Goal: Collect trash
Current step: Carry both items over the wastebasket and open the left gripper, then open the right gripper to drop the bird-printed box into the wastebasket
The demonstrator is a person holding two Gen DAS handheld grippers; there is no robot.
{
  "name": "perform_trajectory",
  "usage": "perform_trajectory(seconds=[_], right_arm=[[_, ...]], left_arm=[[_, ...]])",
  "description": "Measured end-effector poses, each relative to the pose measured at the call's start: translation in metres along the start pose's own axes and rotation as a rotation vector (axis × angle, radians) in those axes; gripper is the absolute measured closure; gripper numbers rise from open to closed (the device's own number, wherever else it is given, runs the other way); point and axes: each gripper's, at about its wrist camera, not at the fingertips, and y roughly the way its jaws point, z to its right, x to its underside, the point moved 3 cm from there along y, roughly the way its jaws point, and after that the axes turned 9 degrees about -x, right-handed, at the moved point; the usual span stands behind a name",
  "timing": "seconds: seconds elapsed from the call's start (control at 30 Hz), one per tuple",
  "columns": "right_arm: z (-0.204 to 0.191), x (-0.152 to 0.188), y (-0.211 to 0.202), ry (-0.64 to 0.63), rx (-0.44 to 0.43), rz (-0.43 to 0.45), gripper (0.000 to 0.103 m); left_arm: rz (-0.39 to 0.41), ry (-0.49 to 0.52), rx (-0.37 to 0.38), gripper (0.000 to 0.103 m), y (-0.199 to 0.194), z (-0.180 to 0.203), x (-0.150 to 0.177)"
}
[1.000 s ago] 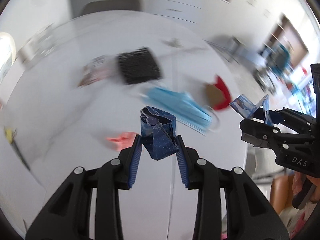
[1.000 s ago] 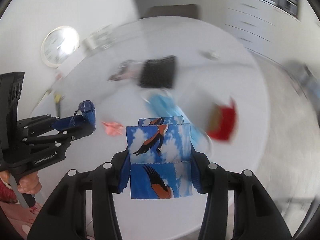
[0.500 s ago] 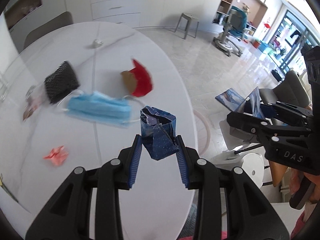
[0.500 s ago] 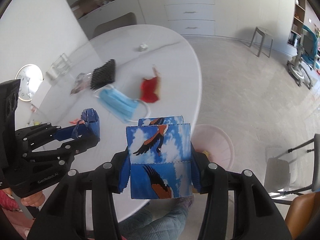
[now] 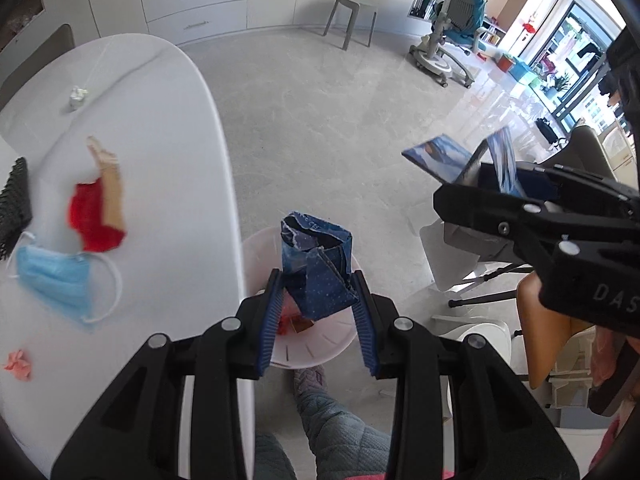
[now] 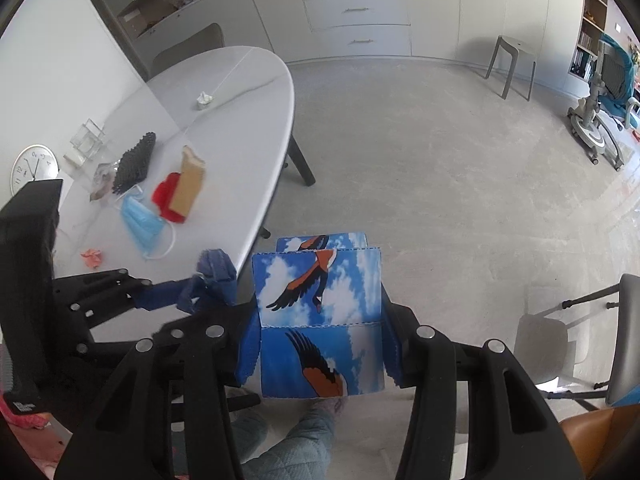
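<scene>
My left gripper (image 5: pixel 318 300) is shut on a crumpled dark blue paper carton (image 5: pixel 318 268) and holds it over a pale pink bin (image 5: pixel 316 344) on the floor beside the white table (image 5: pixel 168 168). My right gripper (image 6: pixel 316 344) is shut on a blue box printed with eagles and clouds (image 6: pixel 320 320), held off the table's edge; it also shows in the left wrist view (image 5: pixel 472 160). The left gripper with its carton shows in the right wrist view (image 6: pixel 212 276).
On the table lie a blue face mask (image 5: pixel 56 276), a red and brown wrapper (image 5: pixel 100 208), a pink paper scrap (image 5: pixel 18 364), a black mesh item (image 5: pixel 14 200) and a white crumpled bit (image 5: pixel 78 96). Chairs (image 6: pixel 560 328) stand to the right. A stool (image 6: pixel 512 64) stands on the floor.
Both grippers swung right, from above the table out past its edge. The left gripper with the carton now hangs over the pink bin. Both stay shut on their items.
</scene>
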Motion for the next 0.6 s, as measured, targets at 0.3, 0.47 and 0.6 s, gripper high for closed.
perform_trajectory(seconds=[0.3, 0.47, 0.6], right_arm=[[0.045, -0.014, 0.016, 0.016, -0.028, -0.027, 0.053], [0.057, -0.019, 0.017, 0.026, -0.035, -0.026, 0.053], [0.059, -0.021, 0.018, 0.026, -0.039, -0.022, 0.053]], left_arm=[[-0.06, 0.012, -0.034, 0.068, 0.044, 0.029, -0.025], [-0.038, -0.005, -0.045, 0.05, 0.038, 0.03, -0.03], [-0.023, -0.007, -0.049, 0.047, 0.031, 0.028, -0.037]])
